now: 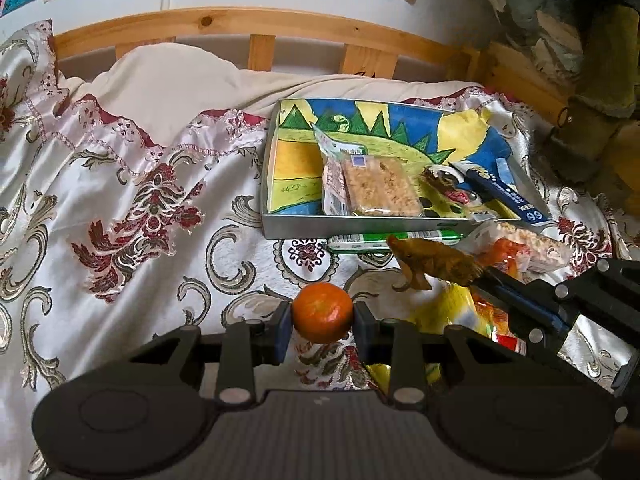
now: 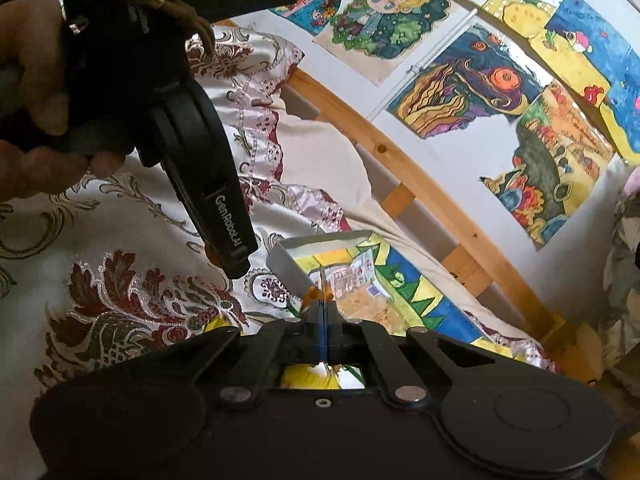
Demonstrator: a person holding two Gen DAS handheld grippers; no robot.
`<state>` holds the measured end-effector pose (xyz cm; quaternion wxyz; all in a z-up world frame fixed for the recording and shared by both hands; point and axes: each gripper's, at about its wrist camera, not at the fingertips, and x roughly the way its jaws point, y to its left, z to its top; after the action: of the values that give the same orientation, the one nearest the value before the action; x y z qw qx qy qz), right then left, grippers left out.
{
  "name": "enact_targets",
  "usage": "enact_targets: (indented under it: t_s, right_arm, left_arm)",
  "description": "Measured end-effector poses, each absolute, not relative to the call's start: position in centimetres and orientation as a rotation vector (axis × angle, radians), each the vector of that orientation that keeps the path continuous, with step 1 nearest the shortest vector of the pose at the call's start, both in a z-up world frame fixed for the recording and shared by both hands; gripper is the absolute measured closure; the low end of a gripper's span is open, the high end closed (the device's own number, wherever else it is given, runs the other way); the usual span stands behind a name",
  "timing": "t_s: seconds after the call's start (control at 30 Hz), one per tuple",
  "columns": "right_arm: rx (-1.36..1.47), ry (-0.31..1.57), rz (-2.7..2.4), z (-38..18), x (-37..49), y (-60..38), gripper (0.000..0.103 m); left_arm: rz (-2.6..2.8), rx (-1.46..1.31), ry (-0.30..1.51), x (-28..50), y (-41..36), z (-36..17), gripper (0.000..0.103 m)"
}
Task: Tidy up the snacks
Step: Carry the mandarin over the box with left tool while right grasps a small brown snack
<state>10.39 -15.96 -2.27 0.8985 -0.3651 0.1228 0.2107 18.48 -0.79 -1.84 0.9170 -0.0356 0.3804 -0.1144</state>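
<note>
My left gripper (image 1: 322,314) is shut on a small orange mandarin (image 1: 322,308), held just above the bedspread. In the left wrist view my right gripper (image 1: 486,280) comes in from the right, shut on one end of a brown snack packet (image 1: 436,260) that hangs in the air near the tray's front edge. In the right wrist view that gripper (image 2: 323,310) shows its jaws pressed together, with only a thin orange-brown edge of the packet (image 2: 316,293) sticking out. The silver tray (image 1: 269,184) has a coloured drawing as its lining and holds a cereal bar packet (image 1: 378,188) and a blue packet (image 1: 514,198).
A green packet (image 1: 394,240) lies against the tray's front wall. A yellow bag (image 1: 452,308) and a puffed-rice packet (image 1: 534,245) lie at the right. A wooden bed rail (image 1: 256,20) and a wall of drawings stand behind. A hand (image 2: 40,80) holds the left gripper (image 2: 236,264).
</note>
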Motion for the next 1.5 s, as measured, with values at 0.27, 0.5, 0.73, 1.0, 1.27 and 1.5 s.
enact_targets:
  t_s: [0.27,0.5,0.73,1.0,1.27,1.5]
  right_arm:
    - [-0.769,0.204,0.432,-1.1,9.4,-16.2,0.103]
    - [-0.770,0.149,0.392,0.7,9.8,-17.0,0.103]
    - [-0.768,0.123,0.331,3.4,12.5,-18.5,0.103]
    - [-0.848,0.066,0.228,5.7,17.8,-20.8,0.103]
    - [-0.858,0.105,0.148,4.7,24.3,-22.9,0.103]
    - [-0.851,0.161,0.130,2.2,27.4,-23.4,0.103]
  left_arm:
    - [-0.233,-0.073,0.761,17.8,-1.0,-0.7,0.068]
    - [-0.242,-0.066,0.712,18.9,-1.7,1.5,0.068]
    - [-0.260,-0.052,0.636,22.1,-3.5,4.7,0.068]
    - [-0.285,-0.103,0.592,27.8,-6.4,6.8,0.068]
    - [-0.289,-0.091,0.614,33.0,-8.8,5.3,0.068]
    - [-0.277,-0.086,0.665,35.6,-9.5,2.7,0.068]
